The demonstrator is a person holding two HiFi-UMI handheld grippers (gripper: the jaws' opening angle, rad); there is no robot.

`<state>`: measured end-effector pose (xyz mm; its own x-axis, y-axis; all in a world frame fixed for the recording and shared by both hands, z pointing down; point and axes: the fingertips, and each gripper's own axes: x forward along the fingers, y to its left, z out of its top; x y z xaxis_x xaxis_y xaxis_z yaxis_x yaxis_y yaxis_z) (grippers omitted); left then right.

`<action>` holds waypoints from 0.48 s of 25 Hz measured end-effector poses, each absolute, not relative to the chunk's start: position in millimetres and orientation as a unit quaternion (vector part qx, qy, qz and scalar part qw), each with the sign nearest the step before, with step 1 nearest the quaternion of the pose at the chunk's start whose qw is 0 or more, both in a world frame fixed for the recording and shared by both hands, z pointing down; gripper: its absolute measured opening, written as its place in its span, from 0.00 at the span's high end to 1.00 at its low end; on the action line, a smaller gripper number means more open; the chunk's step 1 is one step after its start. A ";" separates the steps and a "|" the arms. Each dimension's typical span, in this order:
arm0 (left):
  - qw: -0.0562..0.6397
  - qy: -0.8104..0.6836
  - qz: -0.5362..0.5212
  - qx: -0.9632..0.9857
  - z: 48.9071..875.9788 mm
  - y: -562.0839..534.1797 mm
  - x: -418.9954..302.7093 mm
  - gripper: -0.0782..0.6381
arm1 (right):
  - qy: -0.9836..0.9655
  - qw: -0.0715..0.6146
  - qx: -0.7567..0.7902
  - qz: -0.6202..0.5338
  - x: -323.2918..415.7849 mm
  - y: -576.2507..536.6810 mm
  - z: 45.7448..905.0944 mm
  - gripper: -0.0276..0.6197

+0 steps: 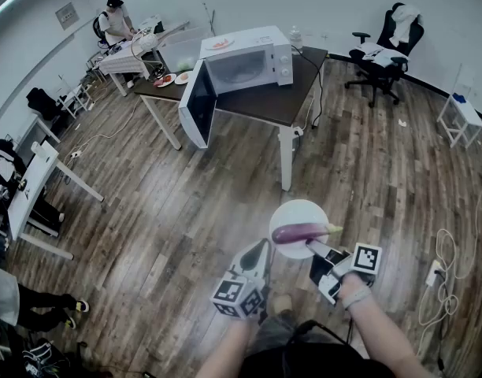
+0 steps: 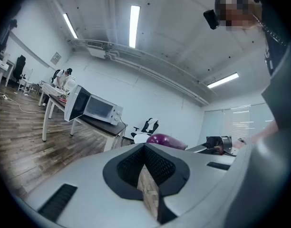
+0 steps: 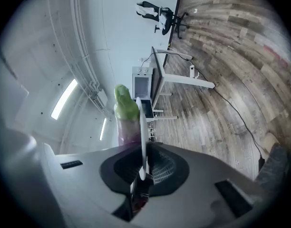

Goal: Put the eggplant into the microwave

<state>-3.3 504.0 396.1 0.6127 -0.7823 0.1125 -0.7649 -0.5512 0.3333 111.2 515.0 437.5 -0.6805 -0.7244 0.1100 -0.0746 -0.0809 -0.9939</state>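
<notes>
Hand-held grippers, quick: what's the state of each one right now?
Left hand-held gripper: closed, empty.
Right hand-held gripper: closed on the plate rim, eggplant lying on it.

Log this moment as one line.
right gripper: shut on plate | eggplant: on plate | left gripper: shut, empty | microwave: door open

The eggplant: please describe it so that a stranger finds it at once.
Over the wooden floor, near the person's arms, the right gripper holds a round white plate. The eggplant lies on it: long, glossy purple, green at one end, alone there.
</notes>
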 end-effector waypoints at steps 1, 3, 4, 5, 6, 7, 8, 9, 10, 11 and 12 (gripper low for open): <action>0.176 -0.437 -0.025 0.882 396.0 498.8 -4.1 0.89 | 0.633 0.244 -0.316 -0.663 108.9 508.5 438.4 0.93; 0.175 -0.434 -0.026 0.883 397.2 488.0 -6.1 0.89 | 0.633 0.245 -0.315 -0.663 104.7 495.6 440.5 0.93; 0.174 -0.433 -0.025 0.884 398.6 482.2 -7.3 0.89 | 0.633 0.245 -0.315 -0.664 103.1 489.2 441.7 0.93; 0.174 -0.432 -0.025 0.884 399.6 476.0 -8.1 0.89 | 0.632 0.245 -0.315 -0.664 101.9 482.5 442.8 0.93; 0.174 -0.430 -0.024 0.885 399.9 469.4 -8.1 0.89 | 0.632 0.246 -0.316 -0.663 101.3 475.7 443.3 0.93; 0.173 -0.428 -0.024 0.887 399.6 462.9 -7.3 0.89 | 0.632 0.246 -0.318 -0.663 101.2 468.8 443.3 0.93; 0.172 -0.424 -0.024 0.889 399.0 456.8 -6.1 0.89 | 0.631 0.247 -0.319 -0.662 101.6 462.3 443.0 0.93; 0.170 -0.421 -0.023 0.891 398.4 451.6 -4.9 0.89 | 0.631 0.249 -0.321 -0.662 102.1 456.2 443.0 0.93; 0.168 -0.417 -0.022 0.893 398.0 446.9 -3.9 0.89 | 0.629 0.251 -0.322 -0.661 102.2 450.6 443.4 0.93; 0.166 -0.414 -0.020 0.895 397.7 442.6 -3.2 0.89 | 0.628 0.252 -0.324 -0.661 102.2 445.2 444.2 0.93; 0.165 -0.412 -0.019 0.896 397.3 438.3 -2.7 0.89 | 0.626 0.253 -0.326 -0.661 102.0 439.9 445.4 0.93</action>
<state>-2.7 438.3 397.3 0.6605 -0.7437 0.1026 -0.7314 -0.6066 0.3118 102.0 439.9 445.4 -0.6596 -0.7430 0.1140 -0.0734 -0.0873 -0.9935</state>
